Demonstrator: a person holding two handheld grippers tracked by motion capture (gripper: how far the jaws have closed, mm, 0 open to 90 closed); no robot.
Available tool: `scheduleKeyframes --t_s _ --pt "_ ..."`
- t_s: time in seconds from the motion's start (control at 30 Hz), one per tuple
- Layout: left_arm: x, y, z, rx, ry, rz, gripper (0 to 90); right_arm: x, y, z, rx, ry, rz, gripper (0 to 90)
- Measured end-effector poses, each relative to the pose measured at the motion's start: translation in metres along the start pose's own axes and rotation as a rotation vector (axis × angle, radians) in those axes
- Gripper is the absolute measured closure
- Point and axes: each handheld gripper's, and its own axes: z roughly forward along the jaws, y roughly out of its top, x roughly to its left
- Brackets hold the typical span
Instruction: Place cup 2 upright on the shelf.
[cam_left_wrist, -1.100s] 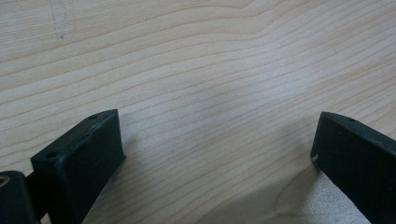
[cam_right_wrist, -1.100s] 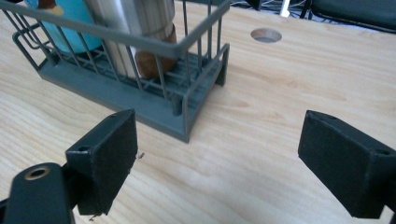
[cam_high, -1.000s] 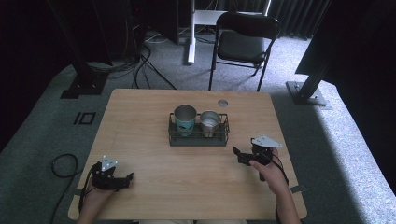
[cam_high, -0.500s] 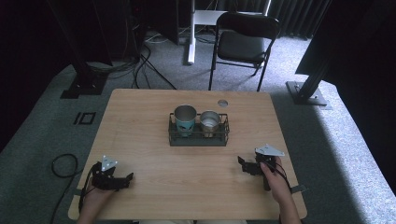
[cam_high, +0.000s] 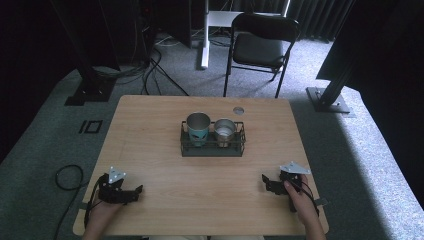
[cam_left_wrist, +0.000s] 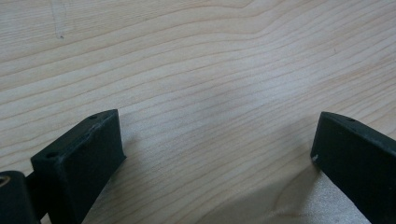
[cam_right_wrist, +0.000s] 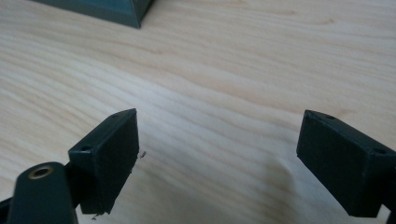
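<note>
Left gripper (cam_high: 131, 192) is parked low at the table's near-left corner, jaws spread wide, nothing between them; in the left gripper view bare wood grain is seen between the black pads (cam_left_wrist: 81, 161). Right gripper (cam_high: 269, 183) is set down near the near-right corner, jaws likewise apart and empty; in the right gripper view only the light wooden table (cam_right_wrist: 224, 84) and a dark corner of the rack base lie ahead. Both are judged to be at rest, with no grasp in hand.

The black wire rack (cam_high: 213, 148) is placed mid-table, slightly toward the far edge, well apart from both grippers. Inside it two cups are stood upright side by side: a tall steel tumbler with a teal lower band (cam_high: 198, 129) at the left, a shorter steel cup (cam_high: 224, 132) at the right, just beside it. The rack walls are presumed to keep the cups from tipping. A round grey grommet (cam_high: 238, 110) is seen near the far edge. Beyond the table a black folding chair (cam_high: 262, 45) is stood.
</note>
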Motion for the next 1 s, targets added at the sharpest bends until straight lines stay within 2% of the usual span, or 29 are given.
scheduleKeyframes --t_s 0.27,0.37,0.6,0.8,1.0 --pt "0.000 0.000 0.000 0.000 0.000 0.000 2.8 -0.006 -0.010 -0.009 0.031 -0.028 -0.005 12.6" --pt "0.000 0.000 0.000 0.000 0.000 0.000 2.8 -0.007 -0.013 -0.013 0.037 -0.034 0.009 12.6" --pt "0.000 0.000 0.000 0.000 0.000 0.000 2.8 -0.005 -0.020 -0.020 0.072 -0.040 0.006 11.8" --pt "0.000 0.000 0.000 0.000 0.000 0.000 2.8 -0.004 -0.024 -0.024 0.077 -0.067 0.019 11.8" --pt "0.000 0.000 0.000 0.000 0.000 0.001 2.8 -0.005 -0.026 -0.026 0.084 -0.066 0.045 11.8"
